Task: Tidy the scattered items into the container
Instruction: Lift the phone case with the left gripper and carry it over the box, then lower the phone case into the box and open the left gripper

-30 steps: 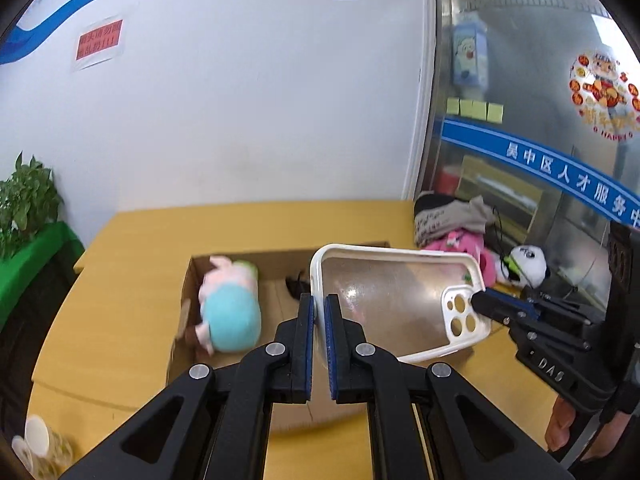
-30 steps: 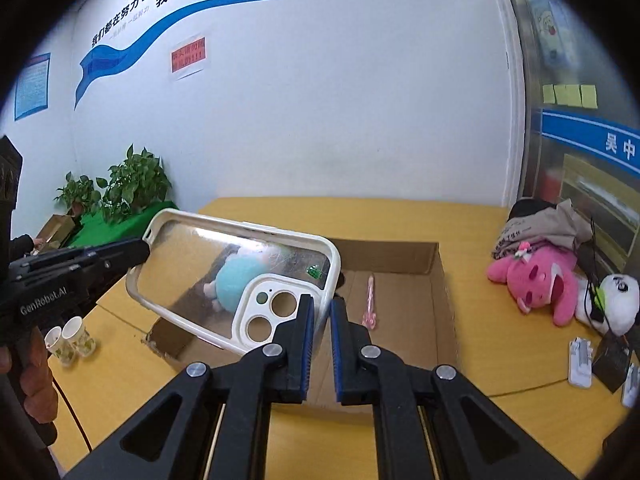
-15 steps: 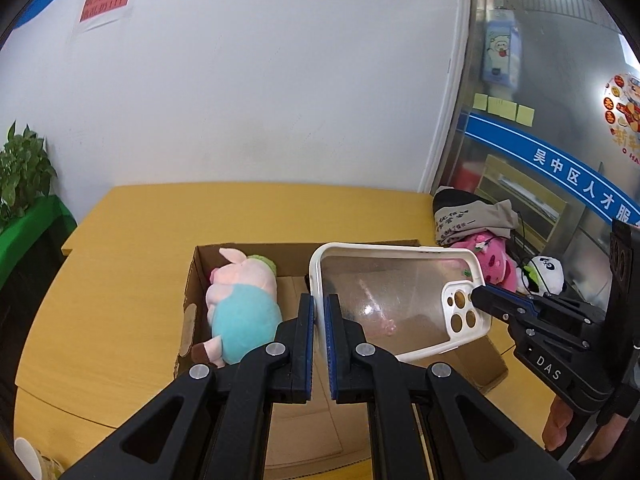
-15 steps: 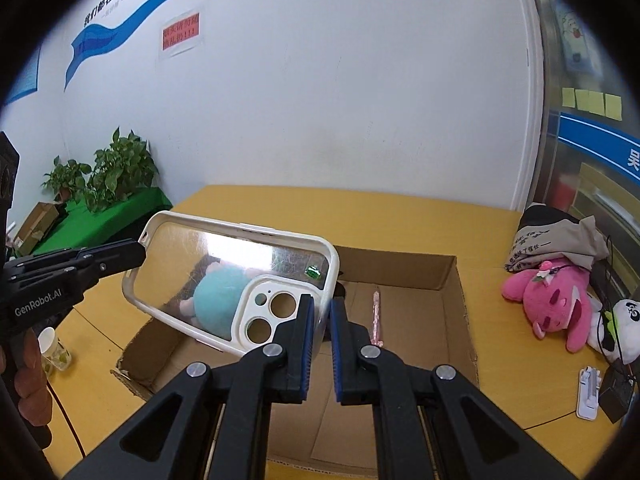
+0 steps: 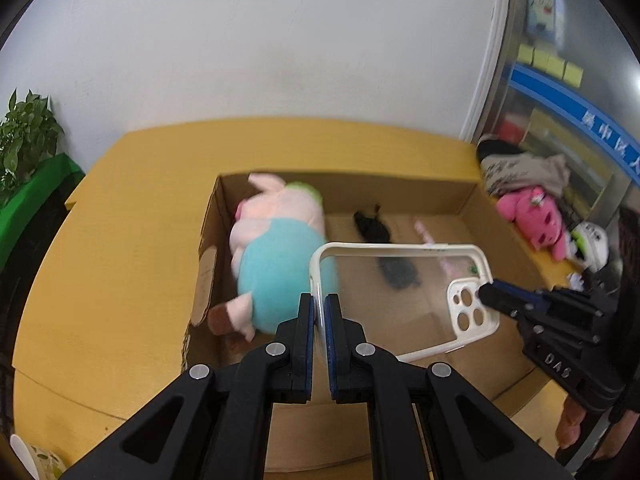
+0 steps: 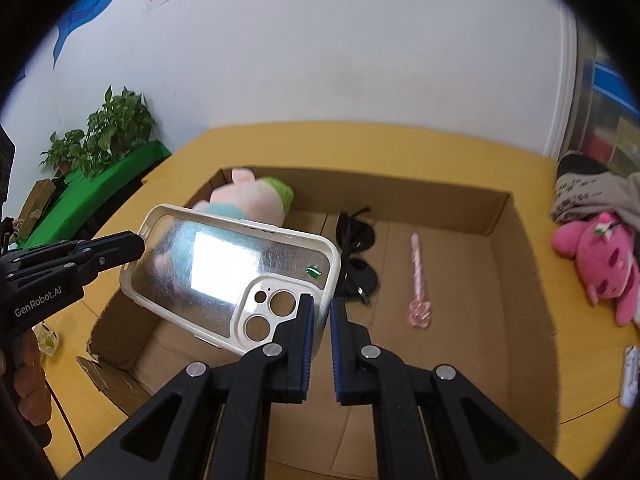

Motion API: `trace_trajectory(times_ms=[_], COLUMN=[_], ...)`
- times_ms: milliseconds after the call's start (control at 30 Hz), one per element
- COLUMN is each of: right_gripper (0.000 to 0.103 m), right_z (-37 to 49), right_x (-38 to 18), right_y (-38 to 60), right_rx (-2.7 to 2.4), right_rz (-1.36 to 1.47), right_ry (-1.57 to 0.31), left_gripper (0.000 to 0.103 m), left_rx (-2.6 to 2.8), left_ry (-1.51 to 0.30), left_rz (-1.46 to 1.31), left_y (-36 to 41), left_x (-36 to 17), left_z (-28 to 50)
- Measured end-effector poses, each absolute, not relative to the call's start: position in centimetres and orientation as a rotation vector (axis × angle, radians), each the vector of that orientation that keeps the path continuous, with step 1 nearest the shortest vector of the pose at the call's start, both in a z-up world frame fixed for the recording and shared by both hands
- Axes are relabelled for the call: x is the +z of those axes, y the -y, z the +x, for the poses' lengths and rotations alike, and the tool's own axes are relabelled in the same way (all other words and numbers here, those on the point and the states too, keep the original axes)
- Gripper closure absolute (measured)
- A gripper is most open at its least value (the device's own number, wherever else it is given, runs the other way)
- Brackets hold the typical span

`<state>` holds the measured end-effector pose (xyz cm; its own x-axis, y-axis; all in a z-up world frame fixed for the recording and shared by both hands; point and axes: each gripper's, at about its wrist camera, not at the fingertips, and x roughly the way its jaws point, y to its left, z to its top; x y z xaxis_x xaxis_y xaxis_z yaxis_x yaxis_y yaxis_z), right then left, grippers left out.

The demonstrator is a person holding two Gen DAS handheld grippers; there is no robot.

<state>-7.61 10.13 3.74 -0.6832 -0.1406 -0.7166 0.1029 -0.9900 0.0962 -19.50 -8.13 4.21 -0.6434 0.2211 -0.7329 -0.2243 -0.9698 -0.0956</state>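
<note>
Both grippers clamped on phone case [image 5: 400, 292]: left gripper [image 5: 319, 312] pinches plain end, right gripper [image 6: 319, 316] camera-hole end. Case hangs above box [image 6: 520, 240], plush [image 5: 276, 248] at 10 o'clock.

- The phone case [image 6: 236, 268] hangs over the cardboard box [image 6: 520, 248], a gripper at each end.
- The box sits on the table [image 5: 120, 220].
- Inside lie a plush pig [image 5: 276, 248], sunglasses [image 6: 356, 256] and a wand [image 6: 418, 280].
- More plush toys [image 6: 600, 260] lie right of it.
</note>
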Motion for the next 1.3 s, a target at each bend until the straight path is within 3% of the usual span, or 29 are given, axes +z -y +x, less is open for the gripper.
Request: trace_trajectory(times_ms=[733,1167,1233,1267,1300], right_gripper=[0.096,0.092,0.091,0.083,0.08], right_z=[-9.6,-9.8,-9.7,-9.7,-9.6], right_x=[-4.5,-5.2,-5.1,-5.0,-5.0], right_y=[-7.0,-6.2,-6.3,-6.5,-6.6], right_rx=[-2.485,-2.418,-2.411,-2.404,-2.401], right_rz=[1.566,1.667,1.655,1.646,1.637], right_ry=[0.078,-0.003,0.023,0.046,0.071], left_gripper=[0.099,0.098,0.092,0.085,0.065], left_rx=[2.499,2.454,2.447,2.445,2.448], left_ry=[-0.138,-0.145,-0.134,-0.121,-0.108], left_rz=[-1.631,-1.746,-1.765,-1.763,-1.758], left_y=[9.4,9.2,9.1,9.1,9.1], left_x=[-3.6,-5.5,-5.6,-5.5,-5.3], left_z=[-20.4,-20.5,-20.4,-20.2,-20.1])
